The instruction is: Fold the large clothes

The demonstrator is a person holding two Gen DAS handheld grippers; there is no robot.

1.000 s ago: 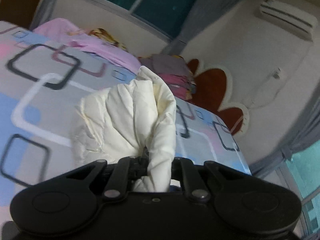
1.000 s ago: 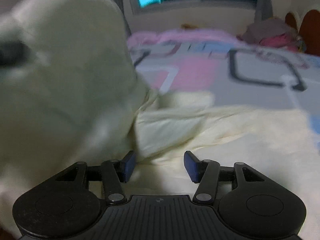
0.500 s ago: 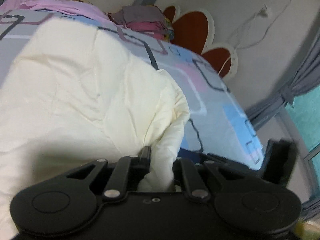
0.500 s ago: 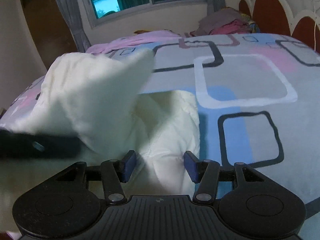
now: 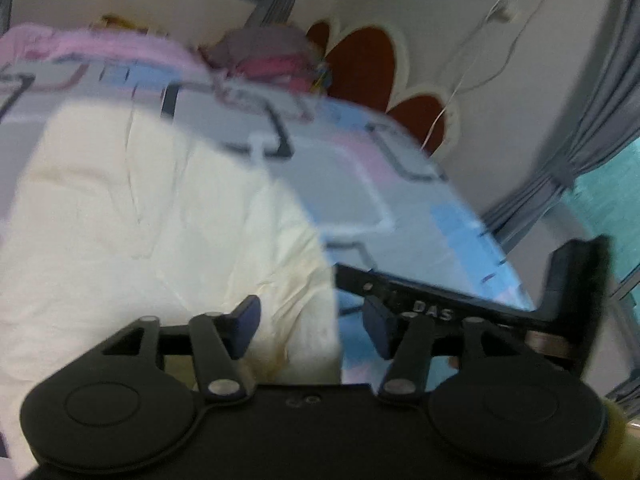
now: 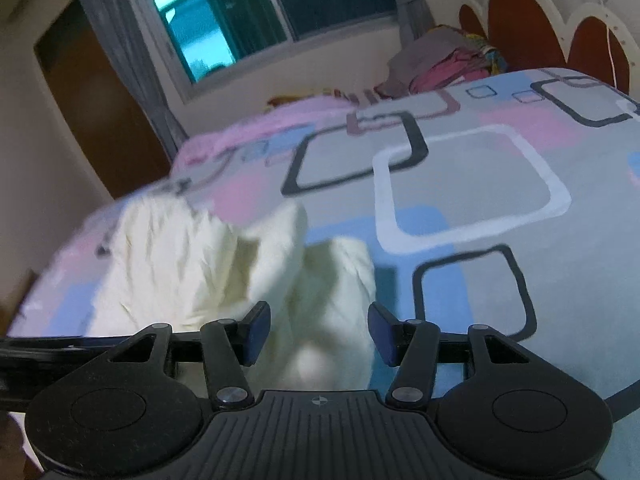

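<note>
A patterned bedsheet (image 6: 472,184) covers the bed beneath a window (image 6: 256,12). The cream garment (image 5: 152,216) lies spread on it. The left gripper (image 5: 312,326), clenched on the garment a second ago, is opening, its pads clear of the cloth. The right gripper (image 6: 318,334) stays released.

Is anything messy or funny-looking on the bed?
Yes. The cream garment lies bunched, one flap sticking up instead of flat. A heap of clothes sits piled by the headboard. Nothing looks torn or spilled.

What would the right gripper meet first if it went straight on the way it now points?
Most likely the cream garment lying on the bed: its cloth sits right ahead of the right gripper, between the open jaws. Depth is unclear.
</note>
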